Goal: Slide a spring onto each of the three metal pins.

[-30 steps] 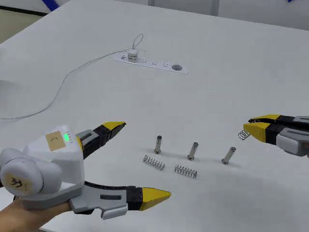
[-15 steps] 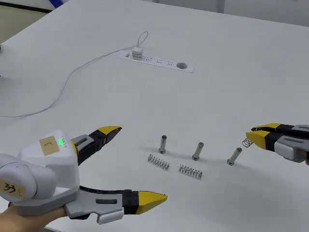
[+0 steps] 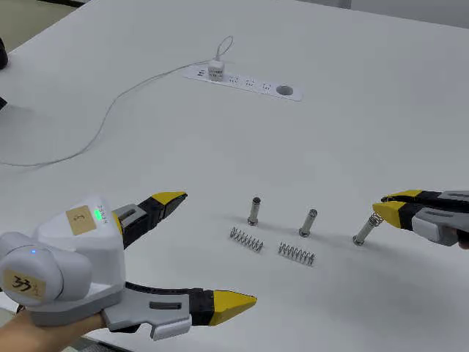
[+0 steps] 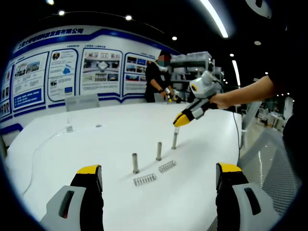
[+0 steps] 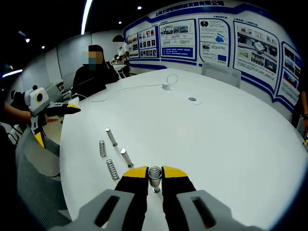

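While the right gripper pinches a spring atop the pin just under its tips, first threading looks underway. Next: align coil, push down. Left gripper gapes wide, idle.

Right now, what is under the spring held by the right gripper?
The rightmost pin, tilted, sits beneath the spring in the right gripper. Coils and jaws cover its top, so whether it has entered is unclear.

My head view looked forward and down on the bench from behind the three pins. The left gripper view sat low, facing across those pins toward the right gripper; the right gripper view faced back across them, closer.
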Motion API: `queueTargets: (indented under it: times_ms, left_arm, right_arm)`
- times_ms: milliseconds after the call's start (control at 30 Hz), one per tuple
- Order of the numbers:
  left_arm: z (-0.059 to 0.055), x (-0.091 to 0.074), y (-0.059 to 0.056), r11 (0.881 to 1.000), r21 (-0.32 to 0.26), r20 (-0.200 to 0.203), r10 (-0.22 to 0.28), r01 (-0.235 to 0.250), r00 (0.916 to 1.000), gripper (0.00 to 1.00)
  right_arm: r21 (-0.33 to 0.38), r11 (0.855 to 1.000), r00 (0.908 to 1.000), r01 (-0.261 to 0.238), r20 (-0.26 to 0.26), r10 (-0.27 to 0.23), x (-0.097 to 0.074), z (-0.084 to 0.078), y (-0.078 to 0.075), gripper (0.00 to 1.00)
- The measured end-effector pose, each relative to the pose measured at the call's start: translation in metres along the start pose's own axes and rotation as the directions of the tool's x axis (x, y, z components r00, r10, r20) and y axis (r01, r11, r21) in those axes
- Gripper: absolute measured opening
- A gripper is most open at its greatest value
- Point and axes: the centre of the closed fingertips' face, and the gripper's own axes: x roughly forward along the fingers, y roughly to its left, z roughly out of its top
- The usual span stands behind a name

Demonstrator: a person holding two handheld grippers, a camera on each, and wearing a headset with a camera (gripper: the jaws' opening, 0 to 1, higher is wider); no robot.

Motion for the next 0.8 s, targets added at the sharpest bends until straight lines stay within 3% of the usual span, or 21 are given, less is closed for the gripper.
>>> queueTargets:
  times_ms: [800]
  left_arm:
    - [-0.011,0.002,-0.001,0.999,-0.034,-0.024,0.004,-0.005,0.9997,0.96]
  right_arm:
    - [-0.066,0.998,0.9963,-0.008,-0.086,0.002,0.031,-0.042,0.01,0.11]
